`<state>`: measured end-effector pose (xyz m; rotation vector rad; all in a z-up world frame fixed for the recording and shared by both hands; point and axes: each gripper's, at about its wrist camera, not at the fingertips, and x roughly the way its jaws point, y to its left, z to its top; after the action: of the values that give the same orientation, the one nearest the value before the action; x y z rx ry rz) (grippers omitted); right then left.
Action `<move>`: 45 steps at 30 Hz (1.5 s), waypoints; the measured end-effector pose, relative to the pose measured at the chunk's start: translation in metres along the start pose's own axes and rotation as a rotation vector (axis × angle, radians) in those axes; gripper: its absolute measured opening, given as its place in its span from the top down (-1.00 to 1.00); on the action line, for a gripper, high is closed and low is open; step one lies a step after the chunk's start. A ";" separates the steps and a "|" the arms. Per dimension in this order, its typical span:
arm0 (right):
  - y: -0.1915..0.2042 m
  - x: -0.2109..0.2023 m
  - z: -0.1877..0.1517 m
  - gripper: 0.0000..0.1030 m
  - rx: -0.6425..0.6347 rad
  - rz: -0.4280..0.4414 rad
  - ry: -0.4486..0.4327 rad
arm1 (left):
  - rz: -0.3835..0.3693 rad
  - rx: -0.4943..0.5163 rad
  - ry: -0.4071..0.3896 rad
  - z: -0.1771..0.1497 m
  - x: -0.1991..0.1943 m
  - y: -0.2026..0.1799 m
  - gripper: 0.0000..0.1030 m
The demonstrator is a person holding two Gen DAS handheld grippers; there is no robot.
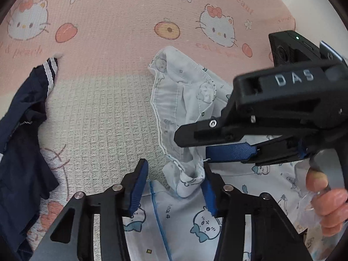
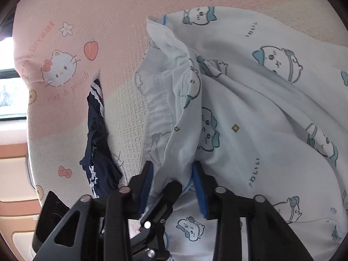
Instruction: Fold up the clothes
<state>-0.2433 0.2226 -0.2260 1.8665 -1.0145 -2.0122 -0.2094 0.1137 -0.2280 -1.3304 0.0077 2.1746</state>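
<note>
A pale blue garment printed with cartoon animals (image 1: 184,100) (image 2: 250,108) lies crumpled on a Hello Kitty bedsheet (image 1: 108,32) (image 2: 65,43). My left gripper (image 1: 174,184) is open, its blue pads (image 1: 136,189) either side of a bunched fold of the garment without pinching it. My right gripper (image 2: 173,184) has a fold of the garment between its pads (image 2: 199,191), jaws apart; it also shows in the left wrist view (image 1: 191,139), reaching in from the right over the cloth.
A navy garment with white stripes (image 1: 24,119) (image 2: 97,148) lies to the left on the sheet. A person's hand (image 1: 328,200) holds the right gripper's handle. The bed's left edge and a window (image 2: 8,95) show in the right wrist view.
</note>
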 end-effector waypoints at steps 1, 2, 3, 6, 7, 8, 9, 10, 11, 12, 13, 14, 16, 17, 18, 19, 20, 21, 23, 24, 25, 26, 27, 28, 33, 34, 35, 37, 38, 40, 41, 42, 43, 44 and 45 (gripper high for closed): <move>0.002 0.001 0.000 0.49 -0.013 -0.005 -0.002 | -0.008 -0.006 -0.006 0.000 -0.001 0.001 0.43; 0.004 0.004 -0.001 0.61 -0.024 -0.003 -0.007 | -0.013 -0.005 -0.006 0.000 0.000 0.001 0.46; 0.006 0.005 -0.002 0.63 -0.036 -0.005 -0.007 | -0.012 -0.002 -0.005 0.000 0.000 0.000 0.53; 0.015 0.007 -0.002 0.71 -0.084 -0.011 -0.014 | -0.018 -0.009 -0.009 0.001 0.000 0.001 0.67; 0.018 0.007 -0.002 0.71 -0.088 0.001 -0.014 | -0.018 -0.017 -0.017 0.002 -0.002 0.003 0.69; 0.021 0.007 -0.002 0.73 -0.090 0.017 -0.014 | -0.018 -0.026 -0.028 0.002 -0.005 0.005 0.71; 0.024 0.006 -0.001 0.73 -0.093 0.035 -0.015 | -0.017 -0.035 -0.039 0.003 -0.008 0.006 0.73; 0.028 0.005 0.000 0.74 -0.097 0.052 -0.016 | -0.017 -0.044 -0.050 0.003 -0.011 0.008 0.73; 0.032 0.004 0.000 0.74 -0.101 0.069 -0.016 | -0.018 -0.055 -0.061 0.004 -0.014 0.011 0.73; 0.035 0.003 0.001 0.74 -0.106 0.081 -0.016 | -0.021 -0.067 -0.072 0.005 -0.019 0.014 0.73; 0.038 0.004 0.001 0.74 -0.109 0.090 -0.014 | -0.026 -0.079 -0.084 0.006 -0.023 0.017 0.73; 0.042 0.005 0.002 0.74 -0.116 0.092 -0.010 | -0.028 -0.090 -0.090 0.006 -0.026 0.020 0.73; 0.049 0.010 0.001 0.74 -0.131 0.089 0.001 | -0.020 -0.106 -0.102 0.007 -0.031 0.026 0.73; 0.052 0.013 0.001 0.74 -0.136 0.086 0.006 | -0.003 -0.103 -0.105 0.005 -0.032 0.028 0.73; 0.054 0.016 0.000 0.74 -0.140 0.083 0.011 | 0.016 -0.098 -0.107 0.004 -0.032 0.029 0.73; 0.057 0.019 0.000 0.74 -0.144 0.080 0.016 | 0.032 -0.090 -0.110 0.001 -0.032 0.029 0.73; 0.058 0.023 0.001 0.74 -0.143 0.077 0.022 | 0.049 -0.081 -0.110 -0.001 -0.033 0.029 0.73; 0.059 0.026 0.001 0.74 -0.139 0.074 0.028 | 0.066 -0.072 -0.110 -0.003 -0.034 0.029 0.73; 0.059 0.029 0.001 0.74 -0.134 0.065 0.030 | 0.084 -0.071 -0.102 -0.005 -0.032 0.032 0.73; 0.059 0.031 0.001 0.75 -0.134 0.060 0.029 | 0.092 -0.074 -0.099 -0.004 -0.029 0.034 0.73; 0.060 0.032 0.001 0.78 -0.139 0.054 0.029 | 0.105 -0.082 -0.095 -0.003 -0.027 0.037 0.73; 0.060 0.033 0.002 0.81 -0.143 0.051 0.028 | 0.120 -0.090 -0.091 -0.003 -0.024 0.040 0.74; 0.060 0.033 0.002 0.81 -0.148 0.047 0.028 | 0.137 -0.101 -0.086 -0.002 -0.021 0.045 0.79; 0.059 0.033 0.002 0.81 -0.150 0.044 0.030 | 0.136 -0.124 -0.074 -0.003 -0.020 0.051 0.79; 0.057 0.031 0.002 0.80 -0.169 0.020 0.030 | 0.092 -0.209 -0.044 -0.008 -0.016 0.068 0.79; 0.056 0.029 0.001 0.80 -0.179 0.008 0.027 | 0.102 -0.195 -0.047 -0.008 -0.017 0.065 0.79; 0.054 0.025 0.000 0.80 -0.183 -0.007 0.022 | 0.115 -0.180 -0.049 -0.007 -0.017 0.062 0.79; 0.048 0.018 -0.002 0.80 -0.187 -0.029 0.017 | 0.140 -0.163 -0.050 -0.005 -0.016 0.057 0.77; 0.045 0.013 -0.003 0.80 -0.193 -0.036 0.013 | 0.149 -0.166 -0.047 -0.004 -0.016 0.056 0.76; 0.039 0.002 -0.005 0.73 -0.211 -0.058 0.003 | 0.128 -0.202 -0.031 -0.002 -0.019 0.059 0.75; 0.036 -0.004 -0.006 0.45 -0.221 -0.072 -0.003 | 0.114 -0.222 -0.023 -0.001 -0.020 0.061 0.75; 0.033 -0.012 -0.008 0.24 -0.230 -0.085 -0.017 | 0.089 -0.252 -0.017 0.000 -0.022 0.063 0.75; 0.029 -0.020 -0.010 -0.10 -0.239 -0.098 -0.030 | 0.059 -0.293 -0.014 0.001 -0.026 0.066 0.74; 0.025 -0.026 -0.011 -0.17 -0.246 -0.103 -0.038 | 0.045 -0.330 -0.019 0.001 -0.031 0.069 0.74; 0.021 -0.033 -0.012 -0.17 -0.253 -0.108 -0.046 | 0.045 -0.356 -0.030 0.001 -0.035 0.071 0.73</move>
<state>-0.2329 0.2223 -0.1864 1.7820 -0.6454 -2.1389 -0.2327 0.0383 -0.2188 -1.4984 -0.3811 2.3087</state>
